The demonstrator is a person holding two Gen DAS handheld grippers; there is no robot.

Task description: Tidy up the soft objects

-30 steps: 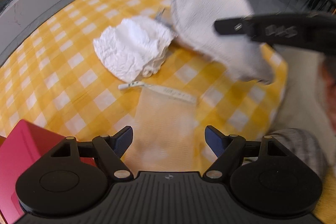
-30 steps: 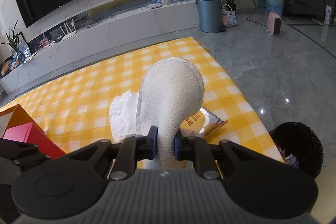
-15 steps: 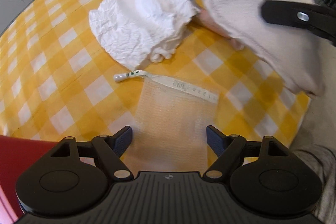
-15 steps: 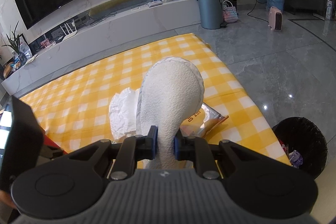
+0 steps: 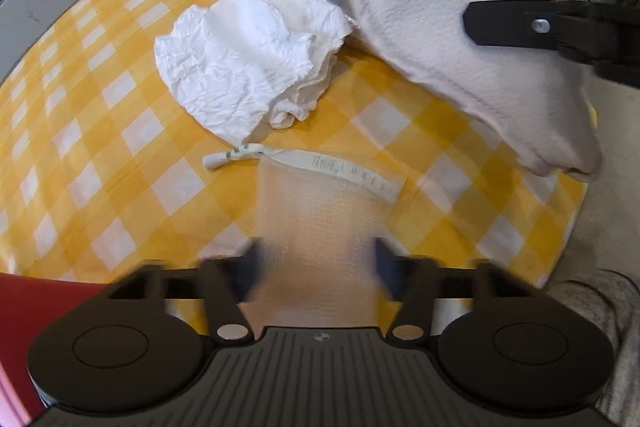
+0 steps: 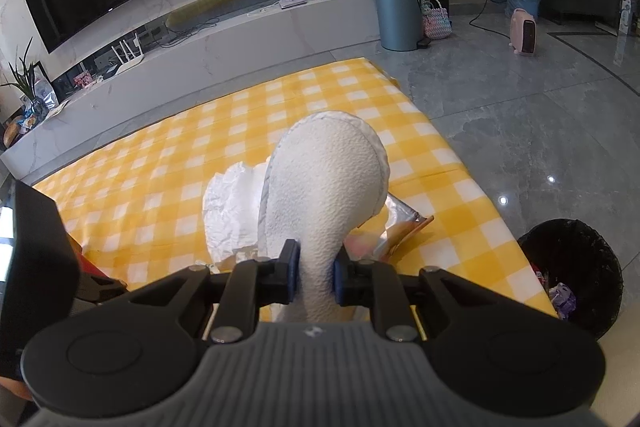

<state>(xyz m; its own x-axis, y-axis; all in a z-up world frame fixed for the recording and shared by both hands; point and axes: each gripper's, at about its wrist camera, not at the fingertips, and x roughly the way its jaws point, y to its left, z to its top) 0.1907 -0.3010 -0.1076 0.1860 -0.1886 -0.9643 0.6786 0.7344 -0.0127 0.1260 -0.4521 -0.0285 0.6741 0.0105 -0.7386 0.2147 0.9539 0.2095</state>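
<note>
In my left wrist view, a red box (image 5: 36,303) fills the lower left corner on the yellow checked table (image 5: 100,155). A crumpled white cloth (image 5: 248,59) lies upper centre. Below it, a sheer mesh bag (image 5: 316,227) runs between my left gripper (image 5: 316,263) fingers, which are closing and blurred; contact I cannot tell. Upper right, my right gripper (image 6: 314,277) holds a white slipper (image 5: 460,19) raised above the table, fingers narrow and pinching its heel end. A foil packet (image 6: 404,223) lies beyond it.

a white terry slipper (image 6: 324,187) is held aloft; a sheer mesh pouch (image 5: 316,227) and crumpled white cloth (image 5: 248,55) lie flat below.
</note>
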